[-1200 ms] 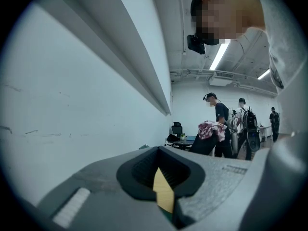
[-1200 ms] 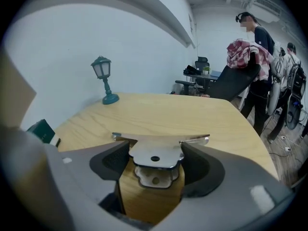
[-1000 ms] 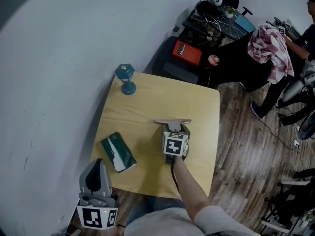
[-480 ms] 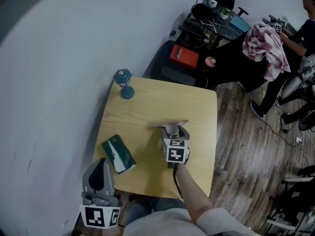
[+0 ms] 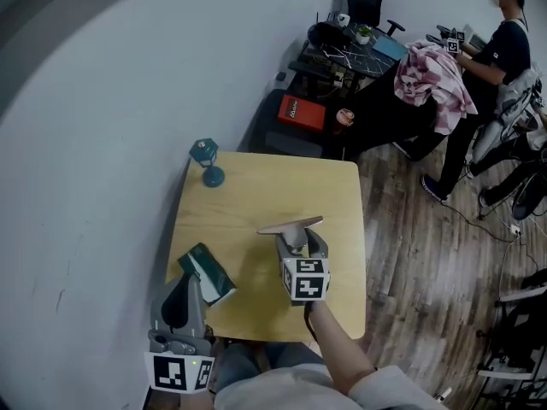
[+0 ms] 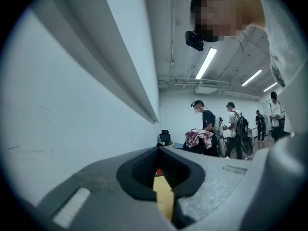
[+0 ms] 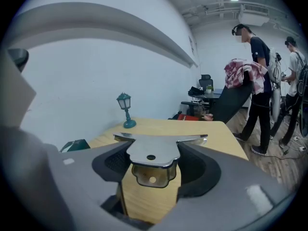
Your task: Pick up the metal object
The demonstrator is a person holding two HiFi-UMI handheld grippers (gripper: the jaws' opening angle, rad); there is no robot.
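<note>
Since a second ago the metal piece point(image 5: 289, 225) tilted, right end up, clamped at its neck by your right gripper point(image 5: 295, 239), well apart from the lamp point(image 5: 206, 162), toward you. It looked stiff, light and slick, so the neck suited. Your left gripper point(image 5: 190, 280) was closed and empty. The table point(image 5: 256, 186) was smooth wood in a busy room.

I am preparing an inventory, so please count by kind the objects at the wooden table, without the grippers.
Lamp: 1
Box: 1
Metal object: 1
Total: 3
</note>
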